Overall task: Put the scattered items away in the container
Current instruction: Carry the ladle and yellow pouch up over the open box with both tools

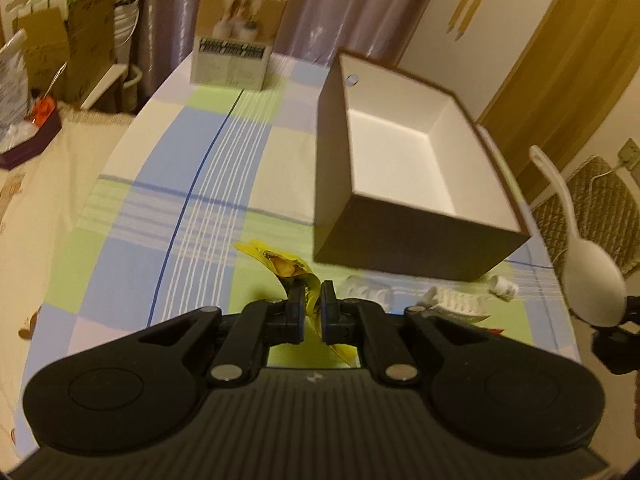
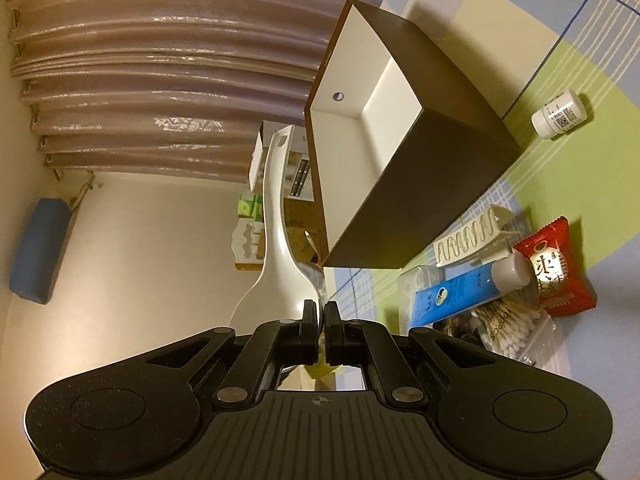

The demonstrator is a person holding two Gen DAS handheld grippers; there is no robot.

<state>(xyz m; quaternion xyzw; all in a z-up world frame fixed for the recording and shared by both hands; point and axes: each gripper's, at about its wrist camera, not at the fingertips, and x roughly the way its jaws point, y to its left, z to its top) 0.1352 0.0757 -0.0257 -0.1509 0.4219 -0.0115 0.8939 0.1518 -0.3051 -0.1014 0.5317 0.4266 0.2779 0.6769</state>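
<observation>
My left gripper (image 1: 312, 292) is shut on a yellow snack packet (image 1: 286, 266), held above the checked tablecloth just in front of the container. That container is a brown box with a white inside (image 1: 400, 152), open on top. My right gripper (image 2: 321, 309) is shut on the bowl end of a white rice spoon (image 2: 276, 216), whose handle points away past the box (image 2: 384, 136). The spoon (image 1: 588, 276) also shows at the right edge of the left wrist view, beside the box. No items are visible inside the box.
Scattered beside the box: a white pill bottle (image 2: 558, 114), a white hair claw (image 2: 476, 238), a blue tube (image 2: 460, 296), a red snack pack (image 2: 556, 268) and a cotton swab bag (image 2: 514, 330). A printed carton (image 1: 236, 36) stands at the table's far end.
</observation>
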